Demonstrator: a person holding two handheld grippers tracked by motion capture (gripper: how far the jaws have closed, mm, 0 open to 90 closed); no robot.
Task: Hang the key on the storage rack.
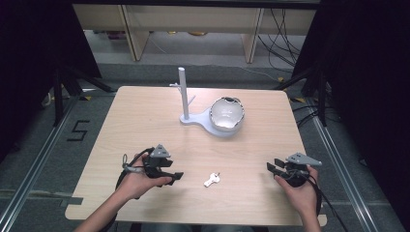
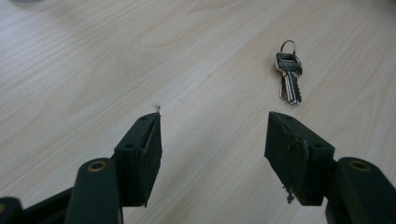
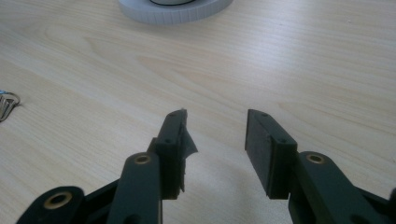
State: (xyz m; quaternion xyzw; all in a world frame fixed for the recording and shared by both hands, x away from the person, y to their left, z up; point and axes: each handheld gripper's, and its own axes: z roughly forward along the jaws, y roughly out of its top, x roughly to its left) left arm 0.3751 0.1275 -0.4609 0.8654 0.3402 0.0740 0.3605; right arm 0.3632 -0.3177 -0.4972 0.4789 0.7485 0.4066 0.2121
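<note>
A small bunch of silver keys on a ring (image 1: 212, 179) lies on the wooden table (image 1: 145, 121) near its front edge, between my two grippers. In the left gripper view the keys (image 2: 289, 72) lie ahead and to the right of the jaws. My left gripper (image 1: 176, 176) is open and empty, just left of the keys; its jaws (image 2: 212, 140) stand wide apart over bare wood. At the front right my right gripper (image 1: 271, 166) is open with nothing between its jaws (image 3: 215, 135). The key ring (image 3: 7, 105) peeks in at the left edge of that view.
A grey stand with an upright post (image 1: 183, 94) and a round base (image 1: 220, 129) sits at the back middle of the table. A shiny metal bowl (image 1: 226, 113) rests on the base, whose rim (image 3: 173, 14) appears at the top of the right gripper view.
</note>
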